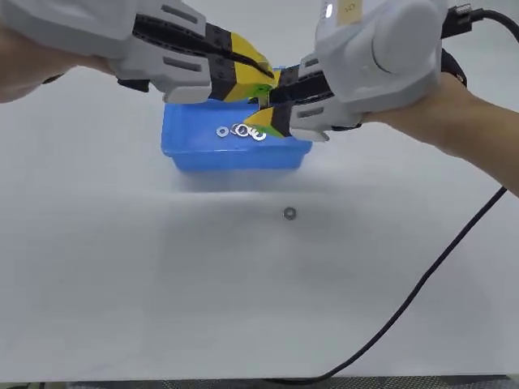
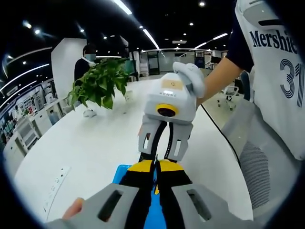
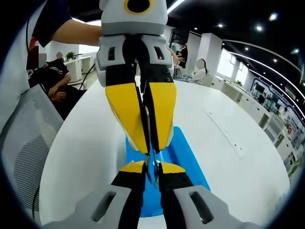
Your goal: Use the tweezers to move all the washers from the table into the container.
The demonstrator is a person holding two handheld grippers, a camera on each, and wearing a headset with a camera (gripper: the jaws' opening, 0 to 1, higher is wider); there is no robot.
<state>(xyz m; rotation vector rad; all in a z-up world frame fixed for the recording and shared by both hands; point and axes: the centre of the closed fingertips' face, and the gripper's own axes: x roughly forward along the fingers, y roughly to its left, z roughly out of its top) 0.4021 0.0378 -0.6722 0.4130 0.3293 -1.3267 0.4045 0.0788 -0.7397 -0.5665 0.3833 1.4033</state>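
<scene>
We hold the left gripper [image 1: 258, 74] and right gripper [image 1: 268, 113] nose to nose above the blue container [image 1: 235, 156] at the far side of the counter [image 1: 122, 267]. Both sets of fingers are together, clamped on the slim metal tweezers [image 3: 154, 167], probably to steady or re-seat the tool. Several small silver ring washers [image 1: 241, 130] lie inside the container; a lone washer [image 1: 289, 213] waits on the counter, nearer us.

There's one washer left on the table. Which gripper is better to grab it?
Probably the right gripper. Its tips sit lower in the head view, nearer the washer on the table, and the tweezers are between its jaws. The left gripper is farther back over the container.
</scene>
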